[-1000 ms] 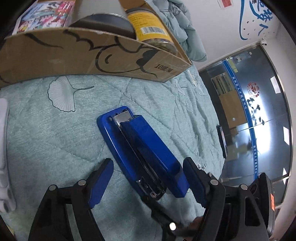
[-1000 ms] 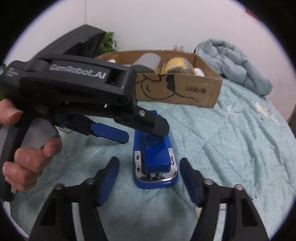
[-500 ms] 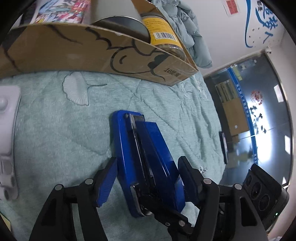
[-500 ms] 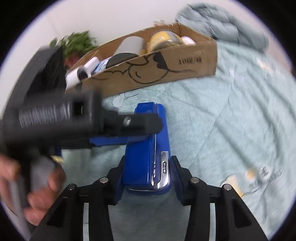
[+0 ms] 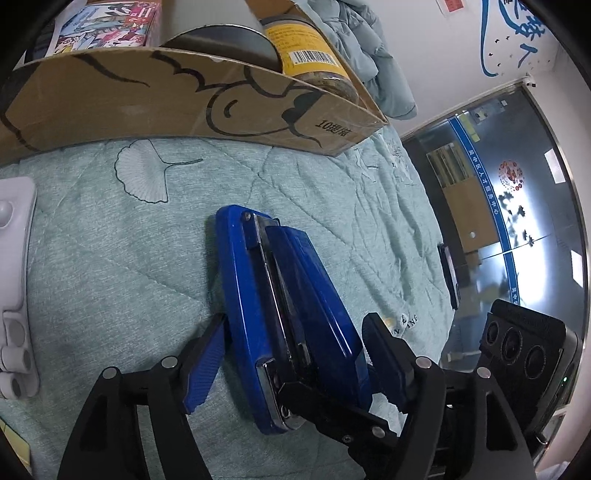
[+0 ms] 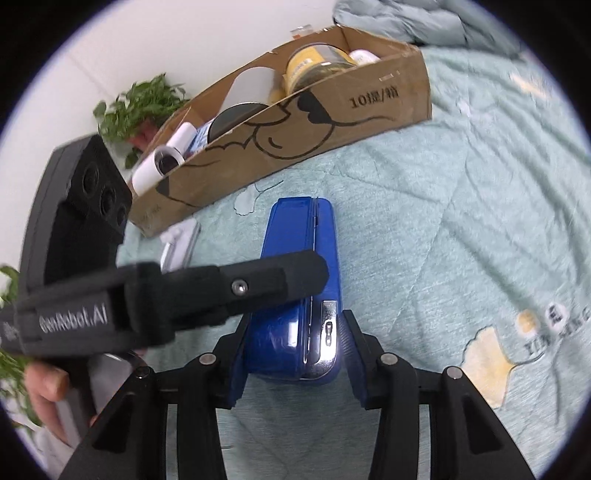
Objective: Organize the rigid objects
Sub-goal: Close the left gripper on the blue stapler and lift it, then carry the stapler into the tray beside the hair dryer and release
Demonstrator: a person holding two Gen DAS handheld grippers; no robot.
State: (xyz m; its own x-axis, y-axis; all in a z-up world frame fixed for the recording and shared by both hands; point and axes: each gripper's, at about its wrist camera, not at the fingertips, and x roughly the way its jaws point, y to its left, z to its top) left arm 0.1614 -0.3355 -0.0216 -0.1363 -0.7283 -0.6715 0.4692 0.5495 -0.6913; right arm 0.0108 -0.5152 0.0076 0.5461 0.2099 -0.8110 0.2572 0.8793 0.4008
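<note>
A blue stapler (image 5: 291,306) lies tipped on its side on the teal quilt, in front of the cardboard box (image 5: 184,99). My right gripper (image 6: 295,354) is shut on the stapler's (image 6: 299,258) near end, pads pressing both flanks. My left gripper (image 5: 295,350) straddles the same end from the other side. Its jaws are opening, with the stapler between them and a small gap at the right pad. One left finger (image 6: 258,284) crosses over the stapler in the right wrist view. A hand (image 6: 44,384) holds the left gripper's handle.
The box (image 6: 332,122) holds a yellow-labelled jar (image 5: 306,55), a round tin (image 5: 221,40), a colourful carton (image 5: 107,22) and white rolls (image 6: 162,162). A white plastic piece (image 5: 14,280) lies left of the stapler. A rumpled quilt (image 5: 369,48) and a plant (image 6: 144,103) are behind.
The right gripper closed on the stapler and rolled, tipping it onto its side. The left gripper slid in around the stapler, narrowed, then widened a little.
</note>
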